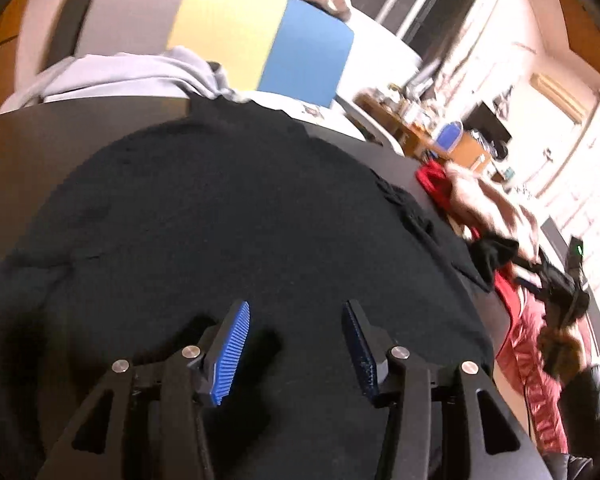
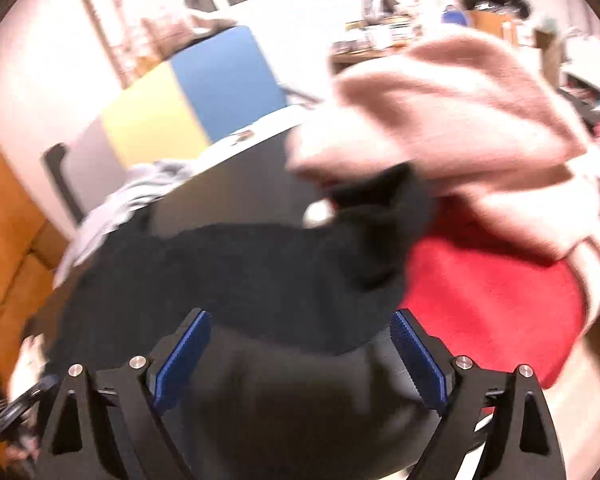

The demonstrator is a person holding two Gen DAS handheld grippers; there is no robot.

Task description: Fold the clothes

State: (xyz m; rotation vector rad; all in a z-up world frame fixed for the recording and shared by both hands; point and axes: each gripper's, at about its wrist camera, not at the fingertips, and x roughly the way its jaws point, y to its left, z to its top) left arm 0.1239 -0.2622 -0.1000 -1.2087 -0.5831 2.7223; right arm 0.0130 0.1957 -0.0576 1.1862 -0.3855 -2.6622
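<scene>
1. Left wrist view: the left gripper is hovering with its blue ribbed pads spread apart, grasping nothing, above the black knitted garment, which is lying spread on the dark grey table. A crumpled light grey garment is resting at the far table edge.
2. Risk: closing here would probably pinch mid-panel fabric, not an edge, bunching the fold.
3. Right wrist view: the right gripper is likewise released, with the black garment's corner lying between its fingers, beside a red fabric item.
4. Motion blur is obscuring the pale pink fluffy garment; what is lifting it cannot be told.
</scene>
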